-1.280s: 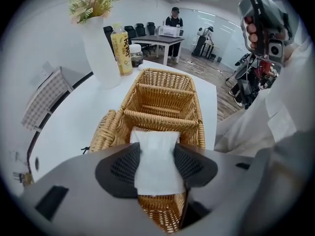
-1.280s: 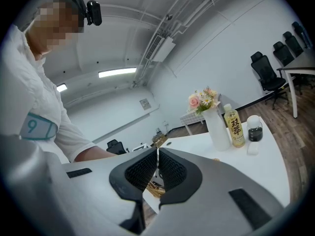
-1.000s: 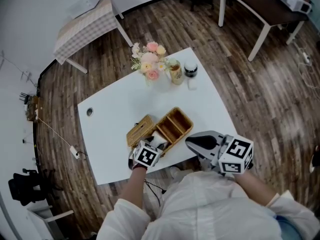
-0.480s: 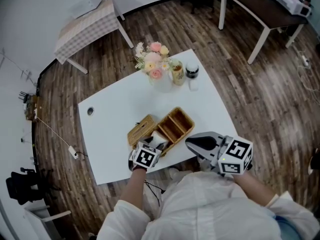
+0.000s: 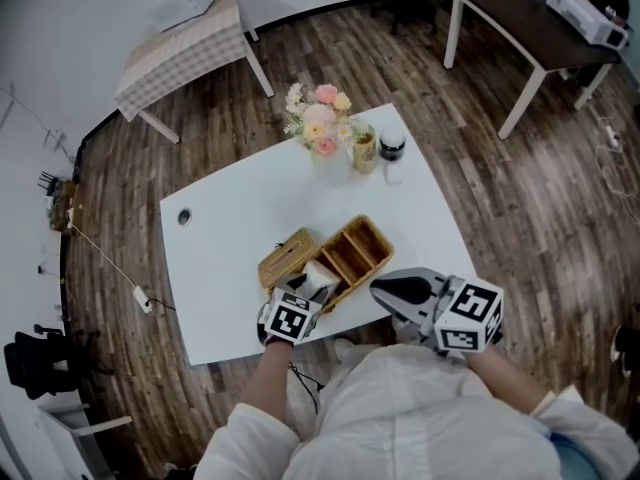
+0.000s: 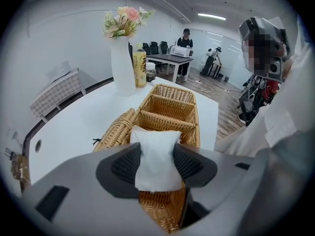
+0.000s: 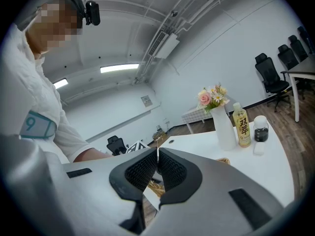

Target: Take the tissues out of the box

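Left gripper point(image 6: 156, 151) jaws grip the folded tissue point(image 6: 155, 168); we should lift it clear of the wicker box point(image 6: 167, 107) at 12 o'clock. Right gripper point(image 7: 157, 165) jaws pinch a thin sheet point(image 7: 157, 154).

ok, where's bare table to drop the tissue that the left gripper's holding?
Widest: the table's left part, between the hole and the basket. Also the strip between basket and vase, and the right side past the basket. Crowded: far corner with vase, bottle and jar; near edge, where the left gripper holds the tissue.
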`<move>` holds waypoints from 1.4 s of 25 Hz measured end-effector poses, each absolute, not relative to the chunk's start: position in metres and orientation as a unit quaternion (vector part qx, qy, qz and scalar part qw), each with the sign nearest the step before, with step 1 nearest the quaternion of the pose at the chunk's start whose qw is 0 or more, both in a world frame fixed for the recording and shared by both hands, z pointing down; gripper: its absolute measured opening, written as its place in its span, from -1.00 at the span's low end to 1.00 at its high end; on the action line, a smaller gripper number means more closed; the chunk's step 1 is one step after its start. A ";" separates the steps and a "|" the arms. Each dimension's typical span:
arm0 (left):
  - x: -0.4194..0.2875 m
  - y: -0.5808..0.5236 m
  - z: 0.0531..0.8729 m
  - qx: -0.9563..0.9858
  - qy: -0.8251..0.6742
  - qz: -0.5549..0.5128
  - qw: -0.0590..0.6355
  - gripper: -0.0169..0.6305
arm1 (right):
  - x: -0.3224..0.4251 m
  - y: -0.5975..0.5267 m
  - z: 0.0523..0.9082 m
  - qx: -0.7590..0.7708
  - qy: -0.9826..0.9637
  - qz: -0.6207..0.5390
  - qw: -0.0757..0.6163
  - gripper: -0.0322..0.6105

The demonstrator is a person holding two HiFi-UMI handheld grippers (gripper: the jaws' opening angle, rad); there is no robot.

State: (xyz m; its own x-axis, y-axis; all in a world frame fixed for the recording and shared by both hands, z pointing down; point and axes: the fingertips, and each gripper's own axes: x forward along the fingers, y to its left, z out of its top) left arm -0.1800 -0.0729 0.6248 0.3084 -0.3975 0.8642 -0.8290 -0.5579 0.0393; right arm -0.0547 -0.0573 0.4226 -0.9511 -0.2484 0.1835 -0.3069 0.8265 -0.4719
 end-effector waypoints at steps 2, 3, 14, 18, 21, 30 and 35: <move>-0.180 -0.072 0.622 0.772 -0.403 0.424 0.248 -0.29 | -0.056 -0.056 0.423 0.145 -0.954 0.256 0.059 -0.79; -0.181 -0.071 0.621 0.774 -0.406 0.420 0.247 -0.29 | -0.057 -0.056 0.423 0.145 -0.954 0.256 0.059 -0.79; -0.182 -0.069 0.606 0.789 -0.408 0.391 0.239 -0.31 | -0.063 -0.054 0.421 0.141 -0.955 0.255 0.061 -0.79; -0.181 -0.070 0.600 0.794 -0.408 0.385 0.234 -0.31 | -0.062 -0.054 0.421 0.142 -0.955 0.255 0.059 -0.79; -0.181 -0.071 0.595 0.798 -0.408 0.381 0.228 -0.31 | -0.062 -0.054 0.422 0.143 -0.954 0.255 0.059 -0.79; -0.182 -0.083 0.571 0.803 -0.427 0.351 0.221 -0.32 | -0.061 -0.055 0.421 0.143 -0.955 0.253 0.056 -0.79; -0.182 -0.089 0.558 0.806 -0.438 0.341 0.206 -0.32 | -0.063 -0.056 0.419 0.141 -0.956 0.251 0.054 -0.79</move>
